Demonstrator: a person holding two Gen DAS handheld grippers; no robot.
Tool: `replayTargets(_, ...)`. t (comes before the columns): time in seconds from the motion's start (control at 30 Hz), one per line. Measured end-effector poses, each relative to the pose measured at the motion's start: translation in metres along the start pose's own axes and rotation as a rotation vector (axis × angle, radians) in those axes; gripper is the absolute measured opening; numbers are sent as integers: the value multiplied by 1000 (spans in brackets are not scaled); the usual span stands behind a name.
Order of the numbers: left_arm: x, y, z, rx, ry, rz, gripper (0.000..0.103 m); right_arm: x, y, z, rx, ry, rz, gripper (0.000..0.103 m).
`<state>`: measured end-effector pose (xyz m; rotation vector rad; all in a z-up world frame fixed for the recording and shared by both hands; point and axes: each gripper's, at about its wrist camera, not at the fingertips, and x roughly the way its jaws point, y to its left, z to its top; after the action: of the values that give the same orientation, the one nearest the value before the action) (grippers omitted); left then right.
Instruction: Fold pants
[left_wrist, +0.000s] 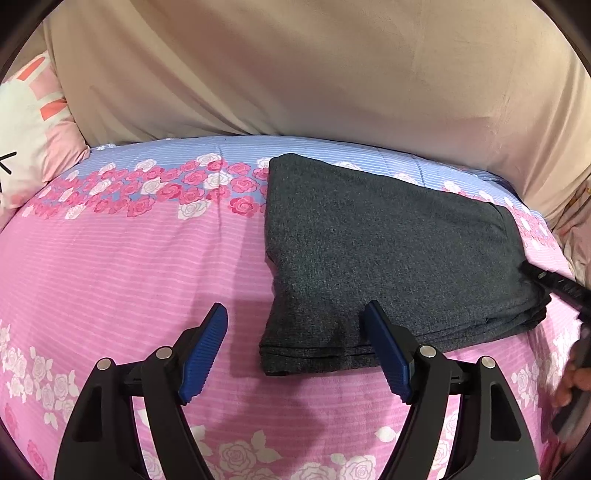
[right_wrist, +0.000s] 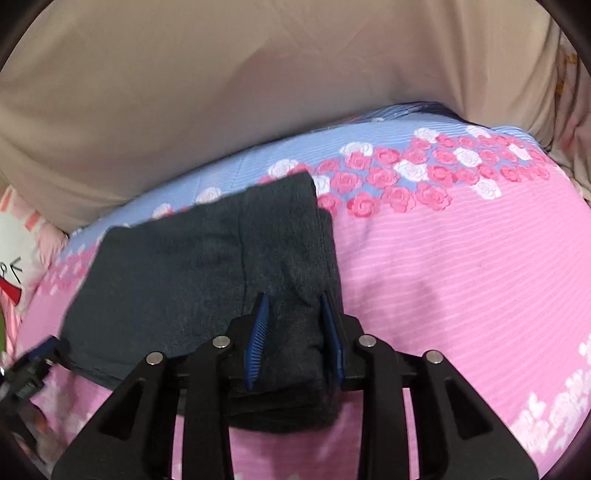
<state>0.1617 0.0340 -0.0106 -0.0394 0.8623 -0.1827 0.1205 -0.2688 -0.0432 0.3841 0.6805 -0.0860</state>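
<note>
The right gripper (right_wrist: 295, 314) pinches the folded pants' (left_wrist: 388, 254) thick right-hand fold between its blue pads. The left gripper (left_wrist: 295, 325) gapes wide, holding nothing, over the pants' near left corner. The pants lie on the bed (left_wrist: 129, 266), toward its far edge. A pillow (left_wrist: 33, 125) sits at the far left corner, a beige sheet (left_wrist: 295, 66) behind.

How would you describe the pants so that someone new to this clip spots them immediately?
Start from the bedspread, pink-striped with bands of roses. On it, toward the beige backdrop, lies the pants, a dark charcoal knit bundle folded into a flat stack, one end between the right claw pads. It is the only dark, unpatterned fabric there.
</note>
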Motion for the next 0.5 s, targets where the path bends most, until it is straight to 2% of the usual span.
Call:
replayTargets(0.03, 0, 0, 0, 0, 0, 0, 74, -8, 0, -2, -1, -20, 4, 32)
replayTargets(0.1, 0, 0, 0, 0, 0, 1, 74, -9, 2, -7, -21, -11, -4, 45)
replayTargets(0.17, 0, 0, 0, 1, 0, 1, 74, 12, -5, -19, -16, 96, -42, 47)
replayTargets(0.27, 0, 0, 0, -1, 1, 0, 74, -1, -8, -20, 26, 71, -5, 47)
replayTargets(0.3, -1, 1, 1, -6, -1, -5, 75, -8, -8, -19, 25, 49, -7, 53)
replayTargets(0.37, -4, 9, 3, -38, -5, -50, 84, -13, -13, -25, 47, 39, -5, 66)
replayTargets(0.43, -5, 22, 5, -105, -2, -111, 87, -12, -20, -27, 88, 53, 15, 69)
replayTargets(0.5, 3, 39, 7, -193, 38, -194, 87, -5, -31, -28, 140, 80, 55, 74)
